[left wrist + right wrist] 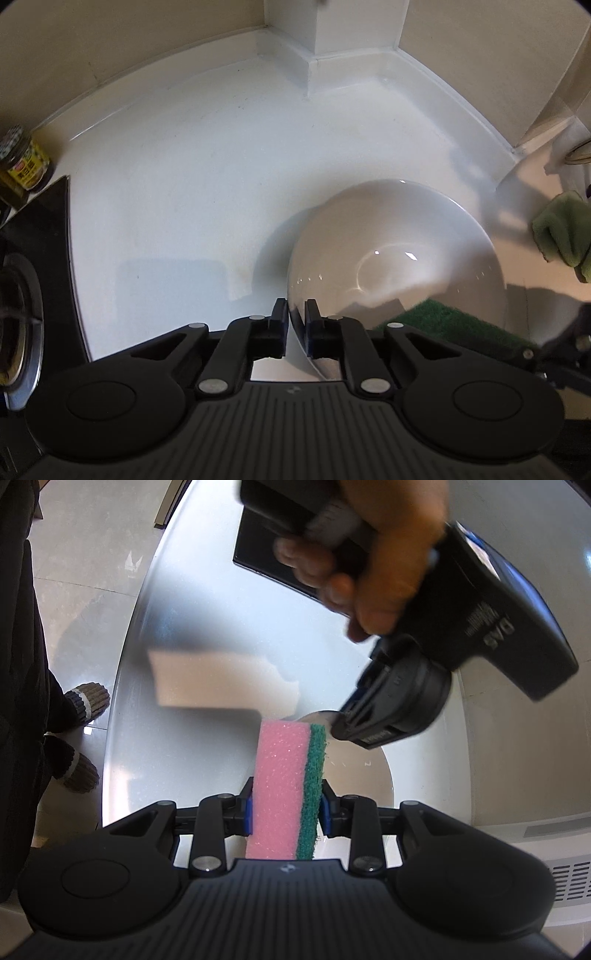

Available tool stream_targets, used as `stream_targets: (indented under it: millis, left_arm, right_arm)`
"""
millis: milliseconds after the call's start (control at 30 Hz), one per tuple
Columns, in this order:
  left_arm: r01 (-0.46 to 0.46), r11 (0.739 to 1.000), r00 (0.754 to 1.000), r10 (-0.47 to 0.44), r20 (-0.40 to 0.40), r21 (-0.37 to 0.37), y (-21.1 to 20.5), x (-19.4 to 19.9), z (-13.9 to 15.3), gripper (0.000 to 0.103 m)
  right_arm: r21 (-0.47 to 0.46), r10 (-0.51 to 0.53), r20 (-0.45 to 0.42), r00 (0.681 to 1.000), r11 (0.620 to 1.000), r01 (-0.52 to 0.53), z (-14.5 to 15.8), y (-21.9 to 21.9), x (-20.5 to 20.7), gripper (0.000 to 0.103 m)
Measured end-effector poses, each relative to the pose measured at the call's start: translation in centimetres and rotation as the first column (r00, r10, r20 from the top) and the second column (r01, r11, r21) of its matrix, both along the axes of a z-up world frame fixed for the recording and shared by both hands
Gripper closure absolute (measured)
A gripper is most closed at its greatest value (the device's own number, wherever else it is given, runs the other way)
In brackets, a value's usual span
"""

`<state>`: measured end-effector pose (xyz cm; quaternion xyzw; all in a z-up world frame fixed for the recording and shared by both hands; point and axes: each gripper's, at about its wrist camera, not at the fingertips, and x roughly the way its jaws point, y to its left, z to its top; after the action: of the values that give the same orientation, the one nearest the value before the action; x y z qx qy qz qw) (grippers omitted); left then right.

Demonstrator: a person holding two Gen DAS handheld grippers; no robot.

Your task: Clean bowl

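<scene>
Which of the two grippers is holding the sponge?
The right gripper: its jaws squeeze the pink-and-green sponge. The left gripper clamps the white bowl rim instead.

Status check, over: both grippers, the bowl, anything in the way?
Left gripper shut on bowl rim. Right gripper shut on sponge, green side toward bowl. Green cloth on the counter beside the bowl, clear of it.

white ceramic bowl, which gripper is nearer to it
Left. The left gripper has its fingers clamped on the white ceramic bowl rim; the right gripper holds the pink and green sponge just above the bowl.
</scene>
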<state>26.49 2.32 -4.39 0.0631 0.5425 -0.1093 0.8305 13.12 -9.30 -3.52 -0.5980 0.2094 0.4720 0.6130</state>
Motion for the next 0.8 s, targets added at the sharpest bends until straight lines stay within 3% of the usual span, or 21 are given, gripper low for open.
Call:
stream_targets:
  millis: [233,567,800]
  left_arm:
    - [-0.105,0.993,0.994,0.106,0.020,-0.053,0.9,-2.7,0.0,0.093]
    - [-0.057,0.997,0.998,0.057,0.009,-0.051,0.9,-0.5,-0.4,0.094]
    - [-0.116,0.993,0.993,0.116,0.014,-0.026,0.2,-0.8,-0.1,0.094]
  right_arm:
    - [0.010,-0.009,-0.020,1.000,1.000,0.010,0.0,-0.2,0.3,0.075]
    - [0.013,0.005,-0.006,1.000,1.000,-0.005,-0.5,0.0,-0.2,0.075]
    - [0.026,-0.023,-0.029,0.999,0.999,0.024,-0.2,-0.2,0.4,0.075]
